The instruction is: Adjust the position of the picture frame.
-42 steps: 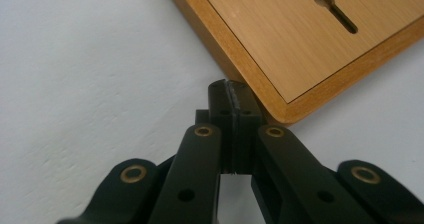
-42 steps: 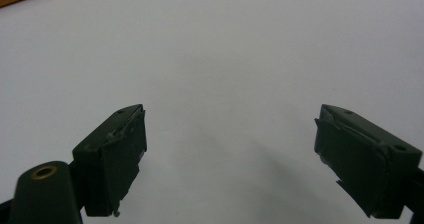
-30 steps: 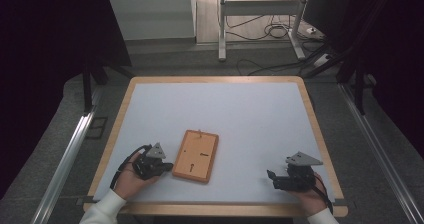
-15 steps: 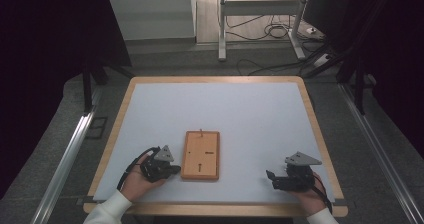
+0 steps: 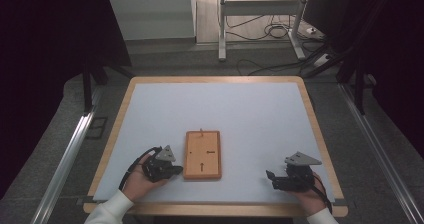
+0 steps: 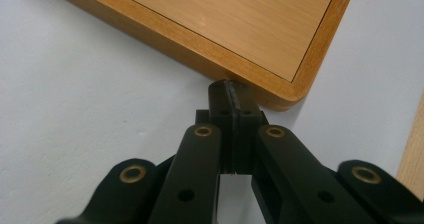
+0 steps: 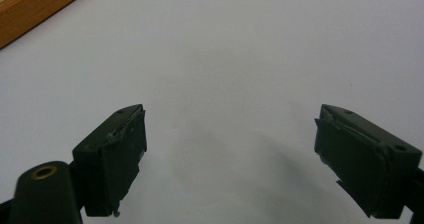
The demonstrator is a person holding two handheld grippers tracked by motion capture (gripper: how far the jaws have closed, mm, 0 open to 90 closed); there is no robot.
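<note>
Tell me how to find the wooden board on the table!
Look at the big white table with the wooden rim. Near its front edge, between the two hands, lies the wooden board. It is the flat orange-brown rectangle with small holes and slots, touched by the shut left tongs.

A laboratory or test room fitted out for recording manipulation. A wood-edged table (image 5: 320,134) with a white surface stands on grey carpet (image 5: 40,174), flanked by aluminium rails (image 5: 65,159) along its left and right edges. Black curtains (image 5: 45,39) enclose both sides. Beyond the far edge, loose cables (image 5: 270,31) lie on the floor around a white metal stand (image 5: 222,29), by a pale wall panel (image 5: 150,14).
</note>
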